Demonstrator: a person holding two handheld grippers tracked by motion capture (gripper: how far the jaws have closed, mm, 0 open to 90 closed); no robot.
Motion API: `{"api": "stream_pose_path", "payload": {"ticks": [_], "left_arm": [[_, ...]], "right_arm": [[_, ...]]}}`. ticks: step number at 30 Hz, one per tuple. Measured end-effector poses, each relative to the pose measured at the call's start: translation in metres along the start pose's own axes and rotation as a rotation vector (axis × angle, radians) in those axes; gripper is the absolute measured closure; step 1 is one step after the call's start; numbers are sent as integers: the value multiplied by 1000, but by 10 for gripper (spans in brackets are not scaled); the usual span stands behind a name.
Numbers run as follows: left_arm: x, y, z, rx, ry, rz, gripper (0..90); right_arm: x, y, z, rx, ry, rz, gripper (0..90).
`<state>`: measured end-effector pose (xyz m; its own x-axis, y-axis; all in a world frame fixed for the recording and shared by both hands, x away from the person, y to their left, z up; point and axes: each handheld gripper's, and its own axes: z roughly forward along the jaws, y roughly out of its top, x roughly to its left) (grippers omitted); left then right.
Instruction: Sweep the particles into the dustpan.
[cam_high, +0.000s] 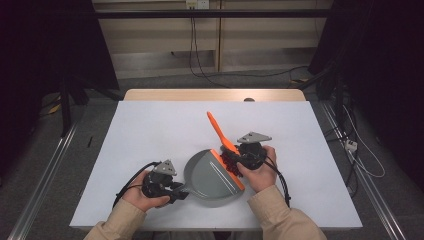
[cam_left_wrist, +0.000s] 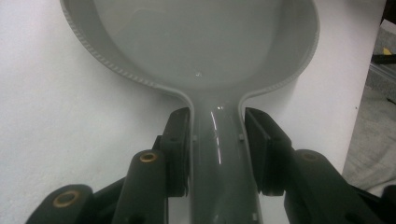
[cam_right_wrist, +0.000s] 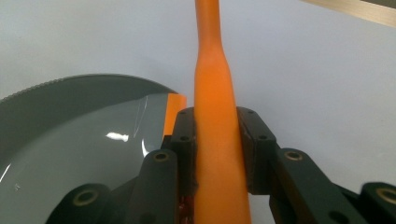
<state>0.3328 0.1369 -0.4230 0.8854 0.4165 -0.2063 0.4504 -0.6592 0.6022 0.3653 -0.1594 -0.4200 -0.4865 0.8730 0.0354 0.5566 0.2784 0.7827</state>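
High view first: grey plastic dustpan (cam_high: 210, 176) lying flat on the white table top (cam_high: 150, 130), a little toward six o'clock from the middle, orange lip (cam_high: 229, 170) turned to three o'clock. Left gripper (cam_high: 176, 192) at the pan's eight o'clock, clamped on the pan's short handle. Right gripper (cam_high: 239, 161) at the pan's two o'clock, gripping an orange plastic hand brush (cam_high: 220, 131) whose handle slants off toward eleven o'clock, dark bristles (cam_high: 230, 161) right at the orange lip.

Left gripper view: black jaws pressed on both sides of the grey handle (cam_left_wrist: 218, 154), pan bowl (cam_left_wrist: 196, 42) opening out toward twelve o'clock, white table on either side.

Right gripper view: jaws shut tight on the orange brush handle (cam_right_wrist: 214, 140), handle running straight up to twelve o'clock. Grey pan (cam_right_wrist: 79, 144) at nine o'clock, a patch of its orange lip (cam_right_wrist: 175, 109) just beside the jaw. Pale wooden edge (cam_right_wrist: 355, 11) at one o'clock.
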Motion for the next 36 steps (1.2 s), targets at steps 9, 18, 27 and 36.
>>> {"api": "stream_pose_path", "payload": {"ticks": [9,18,27,36], "left_arm": [[0,0,1,-2,-3,-7,627],[1,0,1,-5,-7,-15,628],[2,-1,0,-10,-6,-22,629],[4,-2,-1,-11,1,-29,629]], "right_arm": [[9,1,2,-7,19,18,713],[17,3,4,-8,20,36,714],[23,6,4,-20,27,30,715],[37,13,0,-73,128,51,717]]}}
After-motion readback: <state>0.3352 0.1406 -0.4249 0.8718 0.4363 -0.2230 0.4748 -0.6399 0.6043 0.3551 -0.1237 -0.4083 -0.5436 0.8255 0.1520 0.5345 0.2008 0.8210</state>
